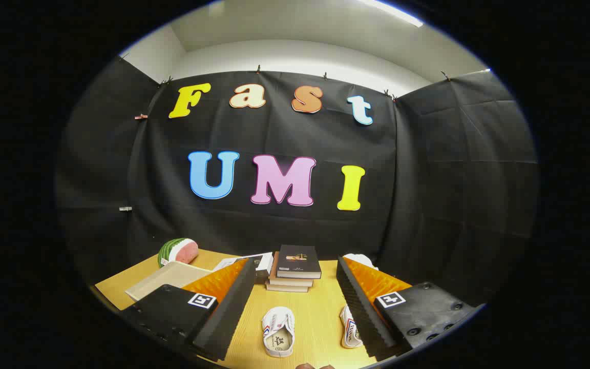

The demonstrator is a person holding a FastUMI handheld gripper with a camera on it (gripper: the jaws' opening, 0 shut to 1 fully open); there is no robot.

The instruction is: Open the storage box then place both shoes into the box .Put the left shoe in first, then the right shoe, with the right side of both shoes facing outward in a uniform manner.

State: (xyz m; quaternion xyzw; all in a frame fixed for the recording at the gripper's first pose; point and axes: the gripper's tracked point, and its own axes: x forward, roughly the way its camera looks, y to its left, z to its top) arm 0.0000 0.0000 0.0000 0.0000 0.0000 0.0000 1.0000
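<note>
Wooden desk (310, 318) carries everything here, with the black cloth wall rising behind it. The tool (295, 292) hangs above the desk with its two fingers spread wide apart, nothing between them but air — neither finger touches anything.

Below the gap between the fingers lies a white shoe (278, 332), its opening facing up and its toe pointing towards the books. A second white shoe (349, 328) lies just beside the right finger, partly hidden behind it, apart from the first.

Beyond the fingers, a stack of books (295, 270) sits in the middle of the desk with a dark cover on top. Left of the stack is a flat pale tray-like thing (164, 279), partly behind the left finger — I cannot tell whether it is the storage box's lid. A watermelon slice (178, 251) sits at the far left corner. Something white (359, 260) peeks out past the right finger.
</note>
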